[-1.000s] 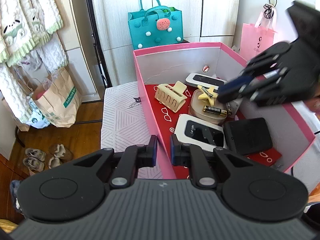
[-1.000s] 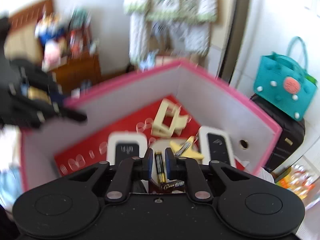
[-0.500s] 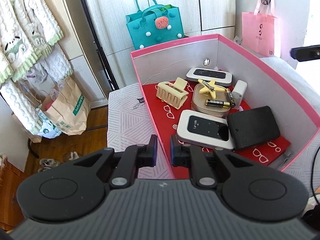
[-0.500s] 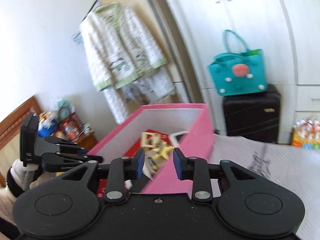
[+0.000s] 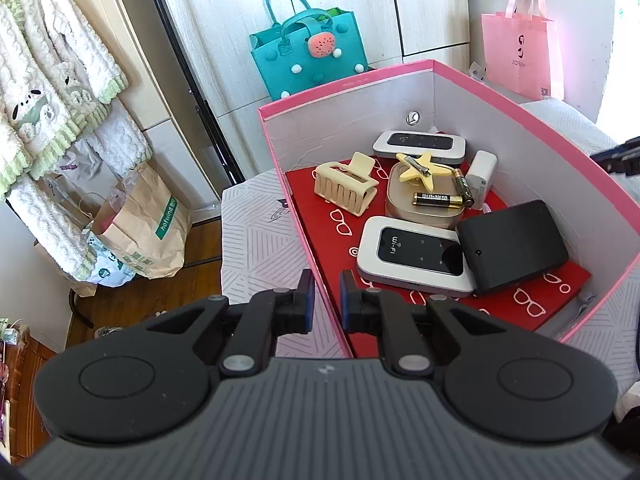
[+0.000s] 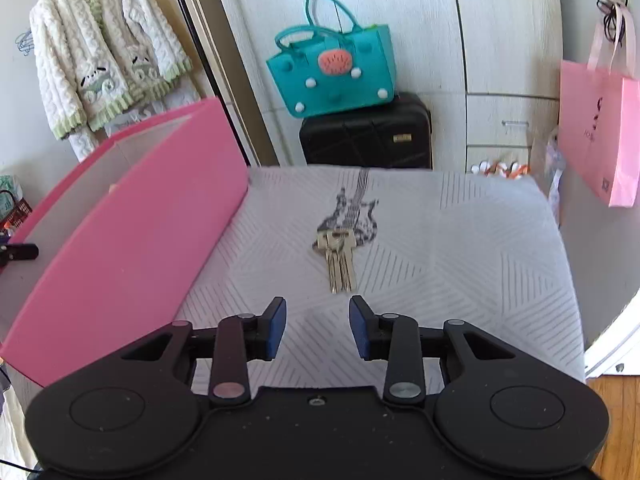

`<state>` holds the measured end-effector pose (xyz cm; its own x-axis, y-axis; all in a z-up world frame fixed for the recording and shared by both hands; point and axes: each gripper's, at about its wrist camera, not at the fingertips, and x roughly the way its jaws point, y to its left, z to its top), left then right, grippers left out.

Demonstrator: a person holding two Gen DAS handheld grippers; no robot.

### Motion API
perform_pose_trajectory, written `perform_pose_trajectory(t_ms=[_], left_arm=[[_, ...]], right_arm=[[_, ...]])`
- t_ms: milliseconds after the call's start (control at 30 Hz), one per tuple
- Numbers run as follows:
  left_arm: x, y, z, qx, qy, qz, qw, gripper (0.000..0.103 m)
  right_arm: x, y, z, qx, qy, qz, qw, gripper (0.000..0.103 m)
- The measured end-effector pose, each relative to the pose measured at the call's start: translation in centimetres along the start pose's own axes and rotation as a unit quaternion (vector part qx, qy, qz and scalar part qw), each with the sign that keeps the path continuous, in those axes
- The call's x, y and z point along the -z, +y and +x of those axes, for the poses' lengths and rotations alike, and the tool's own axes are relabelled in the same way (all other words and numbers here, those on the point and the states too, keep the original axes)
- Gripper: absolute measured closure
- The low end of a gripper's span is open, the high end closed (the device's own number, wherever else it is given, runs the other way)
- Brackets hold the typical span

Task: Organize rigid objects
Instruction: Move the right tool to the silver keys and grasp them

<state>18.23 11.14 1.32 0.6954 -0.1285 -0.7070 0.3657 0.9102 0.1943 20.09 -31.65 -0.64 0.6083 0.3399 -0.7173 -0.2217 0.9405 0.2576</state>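
A pink box point(image 5: 532, 116) holds two white wifi routers point(image 5: 412, 256), a beige hair claw point(image 5: 346, 188), a yellow star clip point(image 5: 420, 164), two batteries point(image 5: 438, 199), a tan case, a white charger and a black pack point(image 5: 512, 246). My left gripper point(image 5: 323, 300) is shut on the box's near left wall. In the right wrist view the box point(image 6: 132, 232) stands at left and a bunch of keys point(image 6: 338, 258) lies on the white cloth. My right gripper point(image 6: 318, 322) is open and empty just short of the keys.
The cloth-covered table point(image 6: 460, 248) ends at the far and right edges. A teal bag point(image 6: 332, 72) sits on a black suitcase point(image 6: 366, 132) behind. A pink bag point(image 6: 598, 132) hangs at right. A paper bag point(image 5: 144, 228) stands on the floor left.
My right gripper left the box, swung right over the cloth and opened. A second battery now lies in the box. My left gripper stayed shut on the wall.
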Motion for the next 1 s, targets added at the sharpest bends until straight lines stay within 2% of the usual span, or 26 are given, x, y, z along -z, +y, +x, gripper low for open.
perform_pose_trajectory(t_ms=[167,267,333,367,467,567,667,733,767,800,833,1000], left_arm=[[0.0,0.1,0.0,0.002,0.001,0.004,1.0,0.091],[0.1,-0.1,0.0,0.001,-0.001,0.011,0.9999,0.091],[0.1,0.0,0.0,0.002,-0.003,0.008,1.0,0.091],[0.2,0.1,0.0,0.003,-0.003,0.008,1.0,0.091],[0.2,0.0,0.0,0.0,-0.005,0.011,0.9999,0.091],[0.2,0.1,0.0,0.001,-0.005,0.012,0.9999,0.091],[0.2,0.0,0.0,0.002,-0.006,0.01,0.9999,0.091],[0.3,0.0,0.0,0.003,-0.006,0.007,0.9999,0.091],[0.3,0.0,0.0,0.005,-0.007,0.006,0.9999,0.091],[0.3,0.1,0.0,0.009,-0.006,0.003,0.9999,0.091],[0.3,0.2,-0.1,0.013,-0.006,-0.002,0.9999,0.091],[0.3,0.3,-0.1,0.015,-0.003,-0.006,0.9999,0.091]], right_arm=[[0.5,0.7,0.6,0.023,0.005,-0.03,0.999,0.06],[0.0,1.3,0.9,0.04,0.0,-0.059,0.997,0.055],[-0.4,1.7,1.5,0.047,0.001,-0.08,0.996,0.047],[-0.6,1.7,2.0,0.051,0.002,-0.086,0.995,0.047],[-1.2,1.5,3.6,0.05,0.008,-0.085,0.995,0.047],[-1.9,1.7,4.7,0.065,-0.009,-0.097,0.993,0.045],[-2.9,1.6,6.0,0.06,-0.016,-0.102,0.993,0.043],[-3.2,1.2,6.4,0.06,-0.025,-0.084,0.994,0.043],[-3.2,1.2,6.5,0.063,-0.028,-0.086,0.994,0.047],[-3.0,1.4,6.5,0.06,-0.032,-0.099,0.993,0.069],[-2.9,1.7,6.3,0.047,-0.03,-0.117,0.992,0.08],[-2.6,1.6,5.7,0.046,-0.036,-0.08,0.995,0.08]])
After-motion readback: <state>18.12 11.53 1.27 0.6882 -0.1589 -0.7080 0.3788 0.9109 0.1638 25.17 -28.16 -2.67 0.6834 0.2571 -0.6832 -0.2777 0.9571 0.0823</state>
